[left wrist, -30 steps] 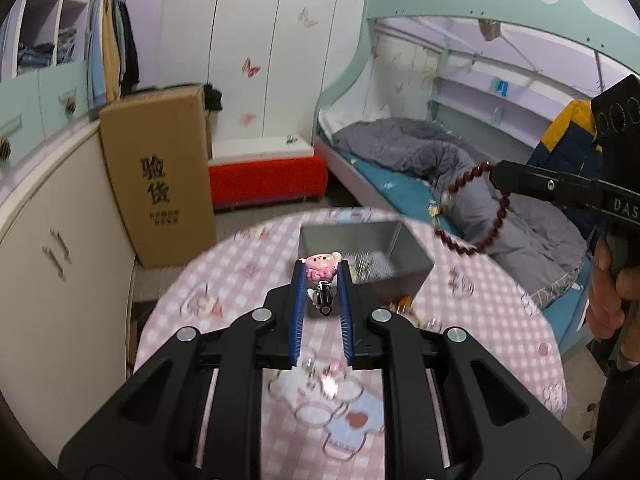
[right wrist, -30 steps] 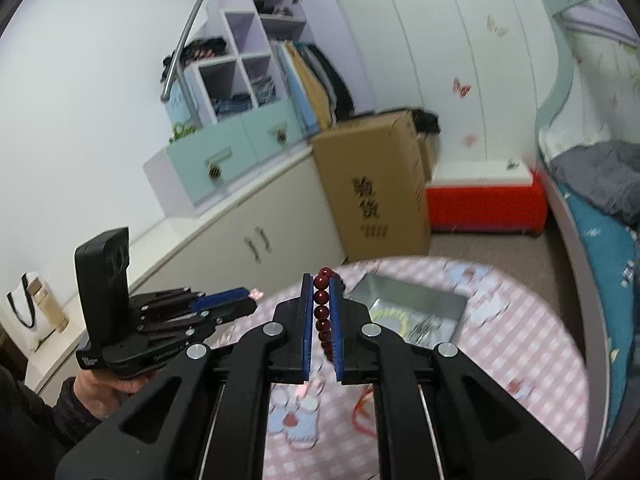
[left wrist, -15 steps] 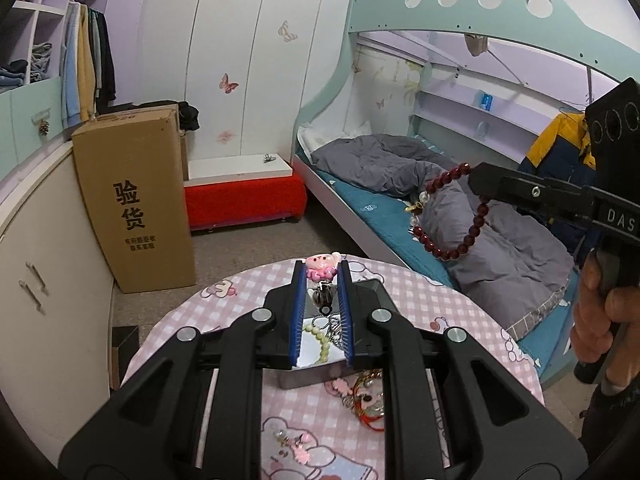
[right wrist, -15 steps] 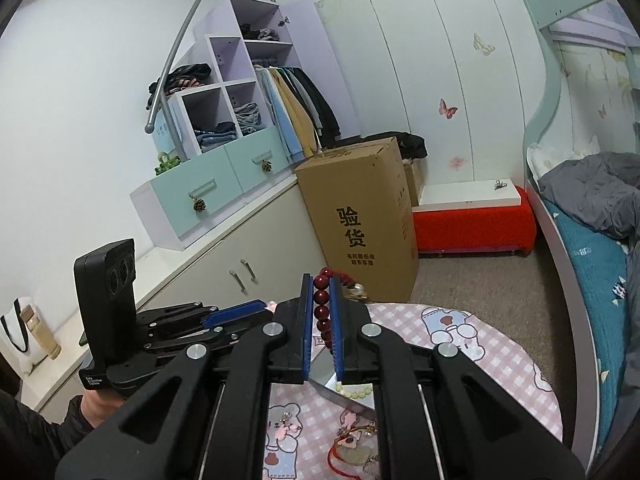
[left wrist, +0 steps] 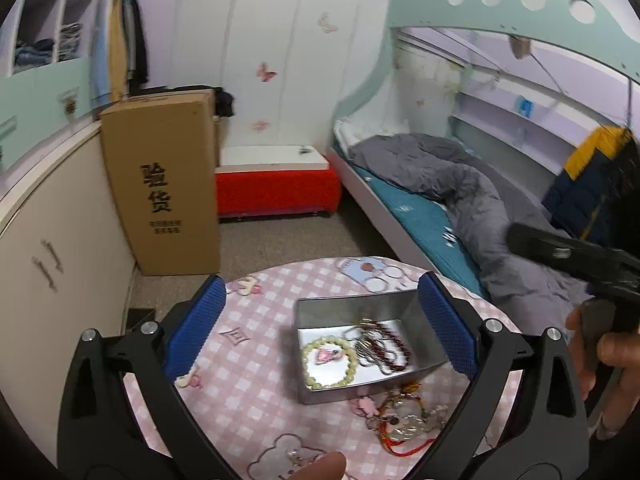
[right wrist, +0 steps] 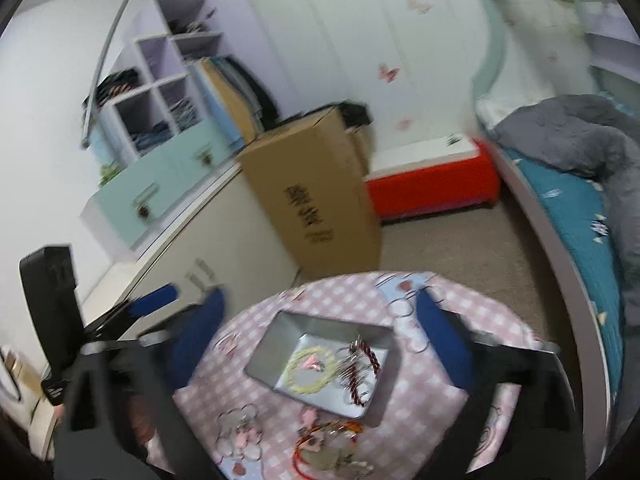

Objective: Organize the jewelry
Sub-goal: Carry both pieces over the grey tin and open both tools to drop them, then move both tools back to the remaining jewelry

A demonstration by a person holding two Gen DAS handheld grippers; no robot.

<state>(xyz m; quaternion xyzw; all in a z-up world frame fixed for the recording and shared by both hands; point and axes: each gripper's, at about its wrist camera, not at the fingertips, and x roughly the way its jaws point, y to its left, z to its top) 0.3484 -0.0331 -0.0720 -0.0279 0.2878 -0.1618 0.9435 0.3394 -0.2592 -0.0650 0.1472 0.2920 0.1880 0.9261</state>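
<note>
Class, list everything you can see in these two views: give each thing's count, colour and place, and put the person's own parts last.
Tin: one, silver, on the table.
Bead bracelet: one, pale yellow, in the tin.
Dark red beads: one string, in the tin.
Red cord trinkets: a tangle, beside the tin.
Table: one, pink check cloth.
Cardboard box: one, brown, on the floor.
Bed: one, teal sheet, grey quilt.
Left hand-held gripper: black, blue pads, open.
Right hand-held gripper: same, open, blurred.
</note>
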